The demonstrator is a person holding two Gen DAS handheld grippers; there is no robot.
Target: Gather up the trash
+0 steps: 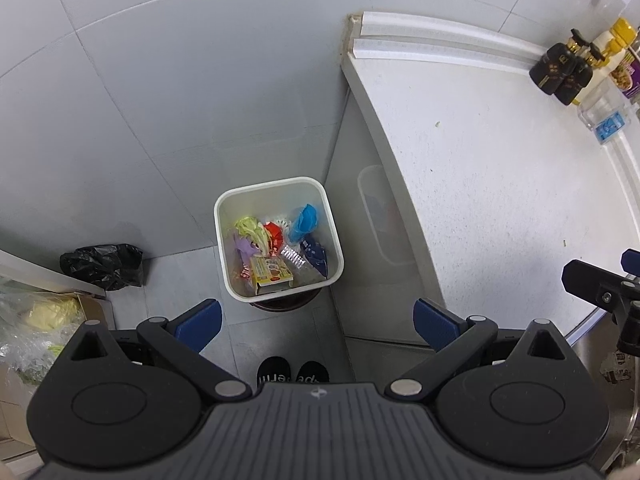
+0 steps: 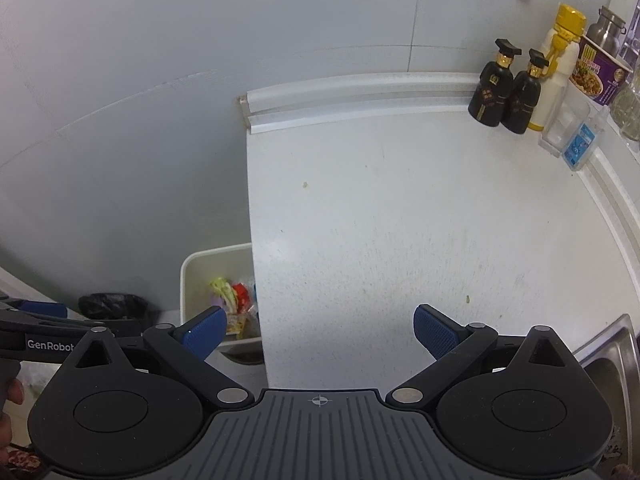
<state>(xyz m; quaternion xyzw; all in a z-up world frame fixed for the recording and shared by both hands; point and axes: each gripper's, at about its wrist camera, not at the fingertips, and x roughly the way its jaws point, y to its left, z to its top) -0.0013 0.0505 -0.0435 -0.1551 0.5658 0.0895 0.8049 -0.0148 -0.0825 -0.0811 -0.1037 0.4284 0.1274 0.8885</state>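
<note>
Left hand-held gripper [image 1: 316, 322] hangs above the floor with its blue-padded fingers [image 1: 200, 320] spread wide apart, nothing between them. Right hand-held gripper [image 2: 320, 330] is over the white speckled surface [image 2: 400, 220], fingers [image 2: 434, 330] also spread wide and empty.

White square plastic trash bin [image 1: 224, 208] stands on the floor just beside the left end of the surface, up against the cabinet side. Inside the bin: green leafy scrap [image 1: 250, 228], red snack wrapper [image 1: 274, 236], light blue crumpled plastic bag [image 1: 304, 222], dark blue pouch [image 1: 316, 254], purple wrapper [image 1: 244, 248], yellow cardboard box [image 1: 272, 272] near the bin's front edge, and a clear crinkled wrapper [image 1: 292, 258] among them. In the right wrist view the surface's edge hides part of the bin [image 2: 208, 264].

Black crumpled plastic bag [image 1: 102, 266] lies on the floor left of the bin, by the wall. Two dark shoe tips [image 1: 292, 370] show on the floor in front of the bin.

At the surface's far right corner, well apart from the bin: two black figurine-shaped bottles [image 2: 506, 92] touching each other, a white bottle with yellow cap [image 2: 558, 68] just behind them, a purple instant noodle cup [image 2: 600, 76], a clear plastic box [image 2: 564, 128] and a small bottle with a blue label [image 2: 580, 148]. Steel sink [image 2: 612, 364] edge shows at the surface's near right. Tiny green crumbs [image 2: 305, 185] lie on the surface.
</note>
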